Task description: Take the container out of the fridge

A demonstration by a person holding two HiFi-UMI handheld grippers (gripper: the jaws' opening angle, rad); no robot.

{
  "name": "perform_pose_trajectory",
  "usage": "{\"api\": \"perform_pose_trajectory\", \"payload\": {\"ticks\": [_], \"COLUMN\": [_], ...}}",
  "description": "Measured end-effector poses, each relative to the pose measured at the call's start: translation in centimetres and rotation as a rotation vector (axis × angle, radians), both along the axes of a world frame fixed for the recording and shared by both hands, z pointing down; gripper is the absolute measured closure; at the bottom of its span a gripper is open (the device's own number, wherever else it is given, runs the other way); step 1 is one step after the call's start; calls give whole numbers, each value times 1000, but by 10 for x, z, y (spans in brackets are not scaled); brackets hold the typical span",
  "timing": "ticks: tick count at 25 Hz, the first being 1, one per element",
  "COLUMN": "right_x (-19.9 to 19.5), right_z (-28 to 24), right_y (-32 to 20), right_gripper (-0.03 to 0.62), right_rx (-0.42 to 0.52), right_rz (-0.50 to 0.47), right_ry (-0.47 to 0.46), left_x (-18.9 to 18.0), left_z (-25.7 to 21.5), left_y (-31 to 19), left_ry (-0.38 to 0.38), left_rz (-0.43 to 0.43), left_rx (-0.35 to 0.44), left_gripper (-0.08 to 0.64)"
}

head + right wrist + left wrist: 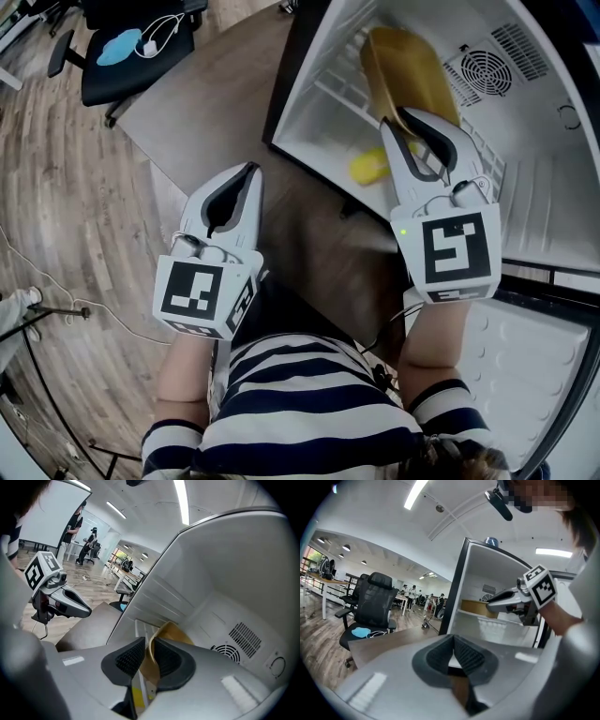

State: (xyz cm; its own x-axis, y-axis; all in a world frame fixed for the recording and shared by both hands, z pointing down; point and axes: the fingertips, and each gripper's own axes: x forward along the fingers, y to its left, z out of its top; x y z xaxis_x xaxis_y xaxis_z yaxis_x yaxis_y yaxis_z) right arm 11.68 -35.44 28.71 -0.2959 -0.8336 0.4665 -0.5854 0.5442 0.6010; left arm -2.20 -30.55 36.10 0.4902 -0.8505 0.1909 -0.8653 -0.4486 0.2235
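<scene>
Inside the open fridge (544, 178), on its white shelf (323, 94), sits a tan container (412, 66). Seen from the head view, the right gripper (417, 117) reaches into the fridge and meets the container's near edge. The left gripper (251, 171) hangs outside, in front of the fridge and off to the side.

Seen from the left gripper view, that gripper's fingers are pressed together with nothing between them. The container shows on the shelf, well inside the fridge.

Seen from the right gripper view, the fingers (171, 660) stand narrowly spread on either side of the container's thin rim. One seems to touch the wall and a sliver of gap shows at the other, so I judge the pinch not yet firm.

The container looks like thin, smooth plastic. It is probably light, fairly stiff, somewhat slippery, and liable to flex at the rim. The best hold is likely deep over the rim, near a corner where the wall is stiffest. It should then come straight out of the fridge, kept level.
</scene>
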Motion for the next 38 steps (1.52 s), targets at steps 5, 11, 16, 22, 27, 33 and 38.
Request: {"api": "perform_pose_trajectory", "payload": {"ticks": [5, 11, 16, 22, 27, 33, 38], "right_x": [-2, -5, -13, -25, -34, -47, -57], "right_z": [0, -3, -11, -18, -22, -17, -8], "right_y": [6, 19, 34, 61, 87, 121, 148], "right_gripper": [534, 540, 543, 543, 545, 547, 548], "right_rx": [-3, 16, 42, 48, 53, 43, 17], "right_rz": [3, 11, 17, 8, 2, -11, -26], "right_ry": [15, 20, -1, -13, -32, -48, -63], "left_x": [-8, -19, -34, -55, -72, -90, -101], "left_z": [-6, -14, -23, -32, -40, -44, -44], "left_y": [9, 26, 42, 65, 85, 111, 130], "left_ry": [-6, -19, -29, -44, -55, -63, -77], "left_rz": [-8, -13, -30, -63, -92, -114, -124], "left_rx": [13, 29, 42, 51, 63, 69, 65], "left_gripper": [560, 560, 560, 560, 560, 560, 560]}}
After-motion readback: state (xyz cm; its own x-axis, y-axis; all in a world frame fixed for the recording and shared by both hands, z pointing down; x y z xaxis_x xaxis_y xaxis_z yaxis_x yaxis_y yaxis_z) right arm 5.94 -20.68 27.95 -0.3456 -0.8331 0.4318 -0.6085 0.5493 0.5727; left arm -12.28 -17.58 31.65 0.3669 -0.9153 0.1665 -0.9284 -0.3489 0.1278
